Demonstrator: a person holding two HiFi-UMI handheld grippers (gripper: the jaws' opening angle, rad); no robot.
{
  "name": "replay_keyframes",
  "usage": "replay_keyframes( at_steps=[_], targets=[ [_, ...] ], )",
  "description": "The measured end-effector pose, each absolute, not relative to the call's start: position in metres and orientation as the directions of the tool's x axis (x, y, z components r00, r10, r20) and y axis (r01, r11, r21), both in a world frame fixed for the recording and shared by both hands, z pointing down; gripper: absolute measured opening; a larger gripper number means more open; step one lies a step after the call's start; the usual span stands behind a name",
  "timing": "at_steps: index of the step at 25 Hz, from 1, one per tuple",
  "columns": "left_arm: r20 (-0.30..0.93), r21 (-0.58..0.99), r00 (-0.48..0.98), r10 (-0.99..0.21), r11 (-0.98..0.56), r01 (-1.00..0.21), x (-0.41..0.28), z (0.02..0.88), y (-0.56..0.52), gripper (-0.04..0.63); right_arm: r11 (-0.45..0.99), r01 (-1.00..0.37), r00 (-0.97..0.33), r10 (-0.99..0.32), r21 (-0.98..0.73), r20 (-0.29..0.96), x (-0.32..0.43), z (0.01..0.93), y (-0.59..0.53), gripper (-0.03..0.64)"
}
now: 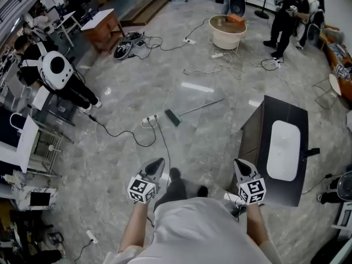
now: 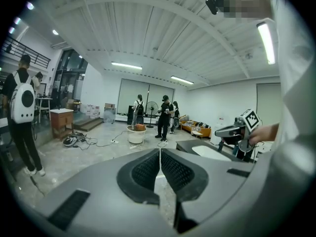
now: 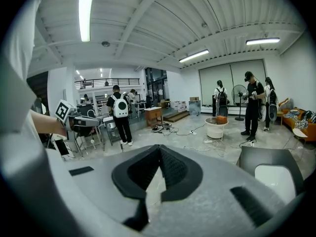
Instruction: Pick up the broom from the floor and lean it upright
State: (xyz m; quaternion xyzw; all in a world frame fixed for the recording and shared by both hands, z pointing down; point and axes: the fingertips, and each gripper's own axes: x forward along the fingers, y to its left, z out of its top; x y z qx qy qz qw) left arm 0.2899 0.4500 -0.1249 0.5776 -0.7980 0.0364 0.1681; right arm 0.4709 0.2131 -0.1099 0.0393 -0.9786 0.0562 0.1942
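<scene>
The broom (image 1: 190, 112) lies flat on the grey marble floor in the head view, its dark green head toward me and its thin handle running up to the right. Both grippers hover low in front of my body, well short of it. My left gripper (image 1: 157, 163) is shut with nothing in it; in its own view the ribbed pads (image 2: 148, 169) meet at the tip. My right gripper (image 1: 240, 164) is also shut and empty, its pads (image 3: 170, 169) closed together. The broom shows in neither gripper view.
A dark cabinet (image 1: 258, 131) with a white basin top stands just right of the right gripper. A power strip (image 1: 149, 120) and cables trail near the broom's head. A white tub (image 1: 226, 31), a wooden table (image 1: 102, 23) and standing people (image 1: 286, 15) are farther off.
</scene>
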Motion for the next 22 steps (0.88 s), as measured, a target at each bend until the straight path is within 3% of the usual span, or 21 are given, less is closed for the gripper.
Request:
replay_keyframes(
  at_steps=[22],
  targets=[
    [0.324, 0.167, -0.122, -0.938, 0.184, -0.969, 0.040, -0.090, 0.432, 0.011, 0.976, -0.213, -0.878, -0.173, -0.042, 0.446, 0.256, -0.111, 0.230, 0.002]
  ],
)
